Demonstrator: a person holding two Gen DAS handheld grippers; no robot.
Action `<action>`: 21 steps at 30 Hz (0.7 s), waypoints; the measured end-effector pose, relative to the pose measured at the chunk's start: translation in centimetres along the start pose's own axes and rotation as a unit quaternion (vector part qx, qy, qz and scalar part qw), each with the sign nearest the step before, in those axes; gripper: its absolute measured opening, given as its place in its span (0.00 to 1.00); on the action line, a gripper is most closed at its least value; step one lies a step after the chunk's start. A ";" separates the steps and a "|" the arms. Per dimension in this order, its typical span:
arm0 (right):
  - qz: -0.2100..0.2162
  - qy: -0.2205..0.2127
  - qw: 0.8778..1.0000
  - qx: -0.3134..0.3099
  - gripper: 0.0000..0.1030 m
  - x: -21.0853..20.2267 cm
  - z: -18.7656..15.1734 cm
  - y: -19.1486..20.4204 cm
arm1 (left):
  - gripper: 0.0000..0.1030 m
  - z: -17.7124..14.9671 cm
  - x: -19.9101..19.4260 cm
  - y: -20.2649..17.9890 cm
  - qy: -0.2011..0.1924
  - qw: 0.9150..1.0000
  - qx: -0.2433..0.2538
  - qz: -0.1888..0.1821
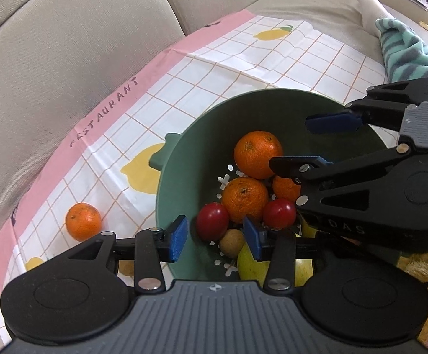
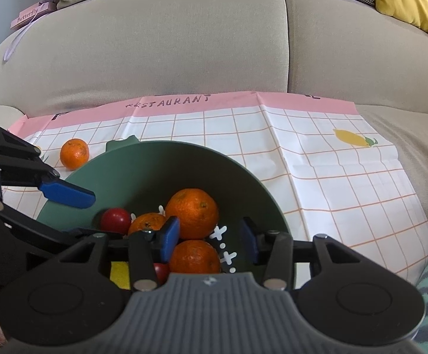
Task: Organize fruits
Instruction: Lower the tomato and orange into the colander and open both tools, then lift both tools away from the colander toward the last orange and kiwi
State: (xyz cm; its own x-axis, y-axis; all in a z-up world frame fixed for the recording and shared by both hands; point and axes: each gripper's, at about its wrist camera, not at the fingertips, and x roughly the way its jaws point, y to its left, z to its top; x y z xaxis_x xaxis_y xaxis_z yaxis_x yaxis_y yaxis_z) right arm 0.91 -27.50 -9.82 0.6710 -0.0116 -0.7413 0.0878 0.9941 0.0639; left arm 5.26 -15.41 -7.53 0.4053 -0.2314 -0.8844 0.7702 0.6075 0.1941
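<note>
A beige sofa [image 2: 169, 59] carries a checked plastic cloth with a pink border and lemon prints [image 2: 317, 159], and on it sits your round green colander bowl [image 1: 202, 135]. Inside lie three oranges — the largest [image 1: 257, 154] towards the far wall — with two small red fruits [image 1: 212, 220] and a yellow-green fruit [image 1: 251, 262] nearer you. One loose orange [image 1: 83, 221] rests on the cloth just left of the bowl. Your left gripper [image 1: 215, 237] and right gripper [image 2: 209, 242] both hang over the bowl, jaws partly open, clasping nothing. Judged stage: a drop-off is finished. The next move calls for your left gripper to travel to the loose orange and widen enough to straddle it.
</note>
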 end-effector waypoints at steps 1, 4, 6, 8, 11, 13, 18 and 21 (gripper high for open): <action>-0.002 -0.002 1.000 0.002 0.52 -0.2 0.0 0.0 | 0.50 -0.1 -0.4 0.0 -0.003 1.000 0.000 0.002; -0.012 -0.009 1.000 0.009 0.63 -0.8 0.2 0.1 | 0.54 -0.5 -1.6 0.2 -0.013 1.000 -0.006 0.005; -0.015 -0.011 1.000 0.011 0.66 -1.2 0.2 0.2 | 0.54 -0.8 -2.4 0.4 -0.019 1.000 -0.010 0.005; -0.016 -0.012 1.000 0.011 0.68 -1.5 0.3 0.5 | 0.55 -1.1 -3.1 0.3 -0.024 1.000 -0.011 0.009; -0.019 -0.012 1.000 0.007 0.72 -2.0 0.3 1.0 | 0.55 -1.6 -4.2 0.4 -0.034 0.999 -0.011 0.016; -0.021 -0.012 1.000 -0.003 0.73 -2.3 0.3 1.4 | 0.55 -1.7 -4.9 0.6 -0.043 0.999 -0.021 0.010; -0.018 -0.015 1.000 -0.017 0.75 -3.3 0.3 2.6 | 0.56 -2.7 -6.3 2.3 -0.062 0.996 -0.062 0.000; -0.008 -0.018 1.000 -0.021 0.77 -3.8 0.5 3.4 | 0.56 -3.5 -6.9 3.9 -0.069 0.993 -0.095 0.003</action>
State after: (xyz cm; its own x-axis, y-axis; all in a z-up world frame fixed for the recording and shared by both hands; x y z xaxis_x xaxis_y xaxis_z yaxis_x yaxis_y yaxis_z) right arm -0.93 -24.10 -6.45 0.6965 -0.0305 -0.7170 0.0677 0.9974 0.0233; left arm 3.72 -8.76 -2.20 0.4825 -0.3211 -0.8149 0.6668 0.7379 0.1040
